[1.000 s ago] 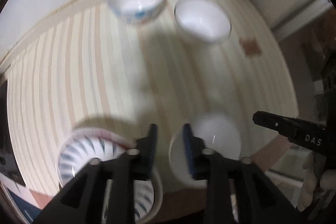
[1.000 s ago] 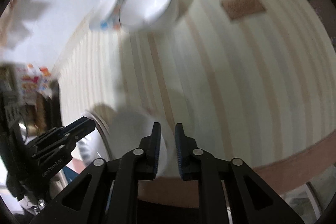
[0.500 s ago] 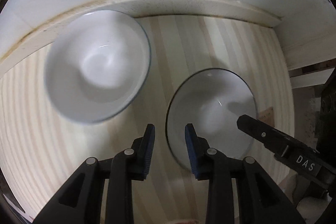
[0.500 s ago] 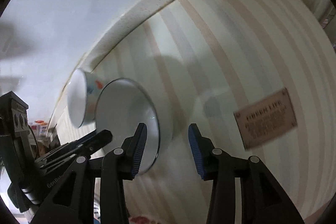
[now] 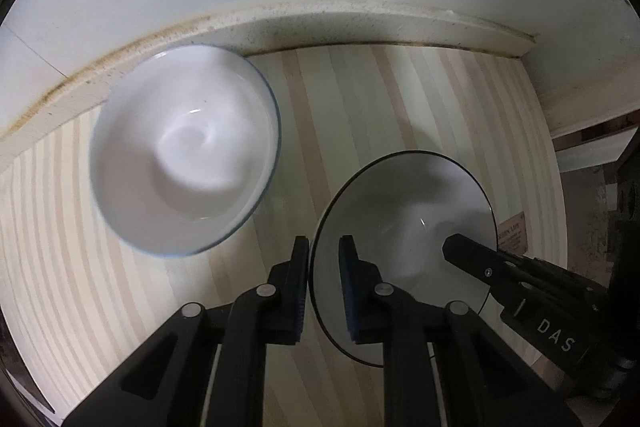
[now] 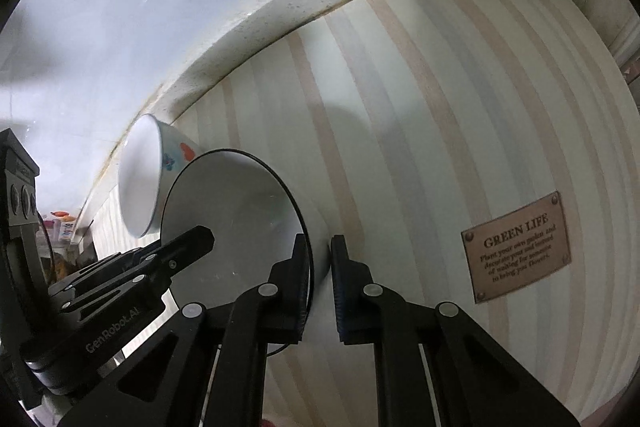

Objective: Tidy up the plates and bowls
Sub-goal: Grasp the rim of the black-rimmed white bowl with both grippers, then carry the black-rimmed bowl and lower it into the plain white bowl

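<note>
Both grippers are engaged on one item. The left gripper (image 5: 324, 281) straddles the near-left rim of the dark-rimmed bowl (image 5: 400, 227), one finger outside the wall and one inside, clenched on the rim. The right gripper (image 6: 320, 279) is clenched on the opposite rim of the same bowl (image 6: 240, 211), again with one finger on each side of the wall. In the left wrist view its black fingers (image 5: 472, 255) reach over the bowl's far-right edge.

The dark-rimmed bowl stands upright on the striped surface (image 5: 340, 99), near the back corner where the pale ledge (image 5: 320, 23) meets the wall. Whether its base is in contact with the surface or slightly raised cannot be determined.

The second bowl (image 5: 184, 151), white with a thin blue rim, sits just beside it to the left, close against the ledge. The right wrist view shows coloured motifs on its outer wall (image 6: 176, 155). The two bowls are apart in the left view; from the right they overlap and contact cannot be judged.

Task status, as a judgement: early to middle. A two-handed grasp is set, but no nesting or stacking is evident. Remaining work likely includes placing one bowl in the other. No plates are in view, so their condition is unknown.

A brown label (image 6: 516, 247) reading "GREEN LIFE" lies on the surface to the right.
</note>
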`<act>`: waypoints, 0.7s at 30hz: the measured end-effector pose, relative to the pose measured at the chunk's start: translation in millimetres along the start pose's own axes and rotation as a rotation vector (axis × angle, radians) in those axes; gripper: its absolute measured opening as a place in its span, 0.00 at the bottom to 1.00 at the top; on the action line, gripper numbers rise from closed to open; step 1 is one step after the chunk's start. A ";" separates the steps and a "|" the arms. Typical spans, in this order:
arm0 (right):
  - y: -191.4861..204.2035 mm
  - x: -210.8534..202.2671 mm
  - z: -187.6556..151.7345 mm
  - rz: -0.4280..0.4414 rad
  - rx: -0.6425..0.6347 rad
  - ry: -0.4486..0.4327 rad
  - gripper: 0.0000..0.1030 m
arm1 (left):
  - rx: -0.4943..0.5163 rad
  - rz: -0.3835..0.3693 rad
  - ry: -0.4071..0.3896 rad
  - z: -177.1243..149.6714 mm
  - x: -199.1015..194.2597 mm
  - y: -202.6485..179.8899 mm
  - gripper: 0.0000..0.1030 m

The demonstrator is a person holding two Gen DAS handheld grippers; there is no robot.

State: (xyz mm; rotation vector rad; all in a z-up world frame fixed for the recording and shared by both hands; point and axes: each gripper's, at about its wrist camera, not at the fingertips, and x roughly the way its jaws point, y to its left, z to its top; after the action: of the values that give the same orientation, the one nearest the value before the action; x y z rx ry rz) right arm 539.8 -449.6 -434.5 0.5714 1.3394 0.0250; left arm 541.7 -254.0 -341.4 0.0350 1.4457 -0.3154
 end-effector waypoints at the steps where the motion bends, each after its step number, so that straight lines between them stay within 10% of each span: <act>1: 1.9 -3.4 -1.5 0.000 -0.005 -0.004 0.12 | 0.003 0.000 -0.007 -1.3 -3.7 -2.8 0.13; 21: 26.0 -98.5 -135.0 0.039 -0.113 -0.012 0.12 | 0.072 -0.022 -0.059 -125.9 -100.4 -2.6 0.13</act>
State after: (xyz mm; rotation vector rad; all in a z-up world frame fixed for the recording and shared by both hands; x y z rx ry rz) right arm 398.8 -409.6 -350.0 0.5013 1.3062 0.1281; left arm 410.1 -210.4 -259.4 0.0676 1.3763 -0.3830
